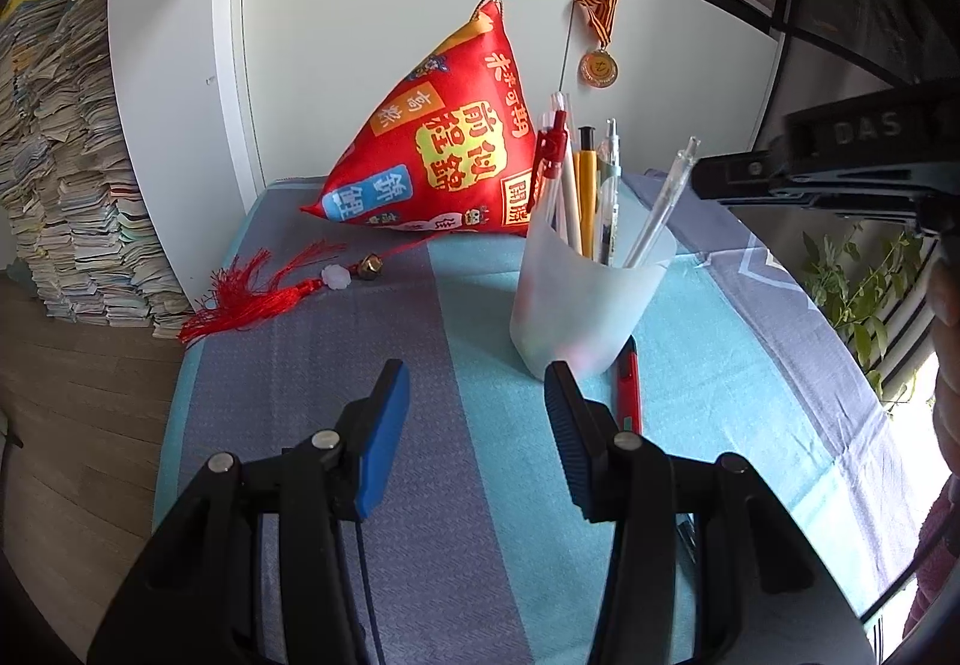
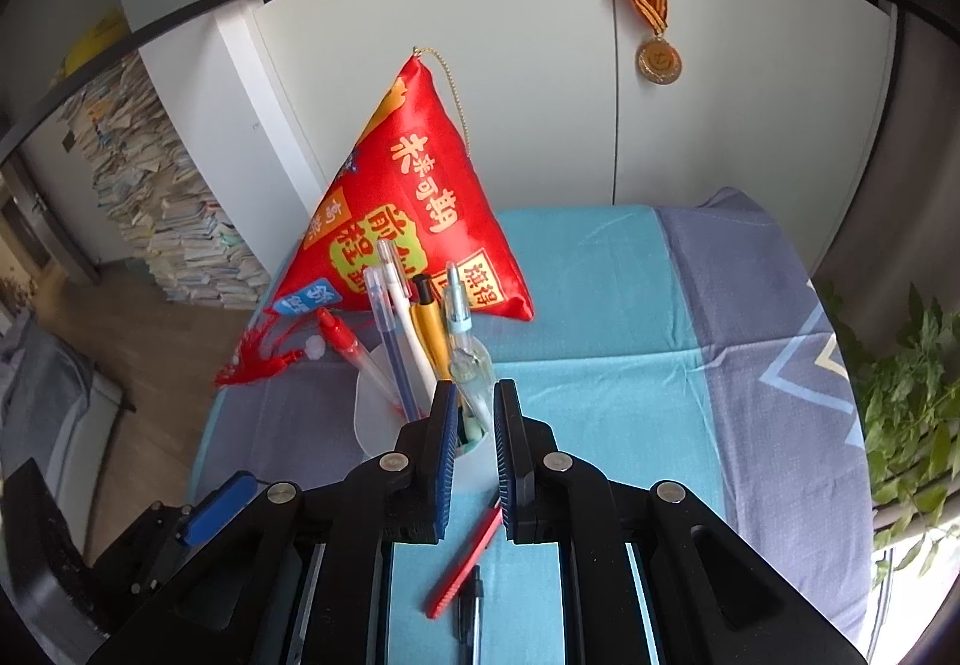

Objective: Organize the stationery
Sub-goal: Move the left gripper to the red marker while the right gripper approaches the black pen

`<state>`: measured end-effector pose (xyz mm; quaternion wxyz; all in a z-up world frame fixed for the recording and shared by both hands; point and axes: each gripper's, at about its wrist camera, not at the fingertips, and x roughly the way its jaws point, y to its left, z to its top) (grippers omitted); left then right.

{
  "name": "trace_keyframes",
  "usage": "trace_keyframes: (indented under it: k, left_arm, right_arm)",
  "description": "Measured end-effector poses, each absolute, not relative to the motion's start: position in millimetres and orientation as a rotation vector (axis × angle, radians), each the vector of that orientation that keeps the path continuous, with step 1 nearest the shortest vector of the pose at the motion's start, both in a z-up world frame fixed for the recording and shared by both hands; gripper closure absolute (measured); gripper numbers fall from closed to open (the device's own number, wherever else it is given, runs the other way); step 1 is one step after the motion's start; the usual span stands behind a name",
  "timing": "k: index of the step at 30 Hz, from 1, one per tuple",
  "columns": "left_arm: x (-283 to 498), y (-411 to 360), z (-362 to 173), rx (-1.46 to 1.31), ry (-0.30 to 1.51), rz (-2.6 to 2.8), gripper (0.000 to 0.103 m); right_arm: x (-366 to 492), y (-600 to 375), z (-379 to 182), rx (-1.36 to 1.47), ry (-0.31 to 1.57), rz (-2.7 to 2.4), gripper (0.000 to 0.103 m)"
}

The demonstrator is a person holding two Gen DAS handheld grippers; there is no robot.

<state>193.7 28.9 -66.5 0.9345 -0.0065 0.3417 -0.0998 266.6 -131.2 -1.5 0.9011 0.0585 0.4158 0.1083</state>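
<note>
A red pyramid-shaped cushion (image 1: 438, 149) printed with yellow characters sits at the back of the counter (image 1: 420, 425), which is covered by a blue and grey striped cloth. Its red tassel (image 1: 252, 299) trails over the counter's left edge. A medal (image 1: 598, 66) on a striped ribbon hangs on the white cabinet door (image 1: 390, 41). Stacked books (image 1: 72, 173) stand on the floor at left, and a leafy plant (image 2: 912, 413) at right.

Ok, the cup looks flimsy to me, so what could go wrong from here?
The right tool is shut on the clear pen, which leans in the crowded plastic cup; pushing it sideways could tip the cup. The left tool stands open, not bracing it. A tipped cup could spill pens over the red cutter.
</note>
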Motion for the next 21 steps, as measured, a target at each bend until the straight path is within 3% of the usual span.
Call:
trace_keyframes:
  k: [5, 15, 21]
  left_arm:
    - [195, 25, -72, -0.001, 0.715, -0.213, 0.058]
    - [181, -29, -96, 0.117, 0.803, -0.404, 0.06]
    - [173, -40, -112, 0.178, 0.851, -0.372, 0.066]
  right_arm:
    - [234, -152, -7, 0.153, 0.835, 0.225, 0.092]
    - [162, -166, -82, 0.135, 0.983, 0.274, 0.091]
    - [136, -156, -95, 0.096, 1.011, 0.32, 0.091]
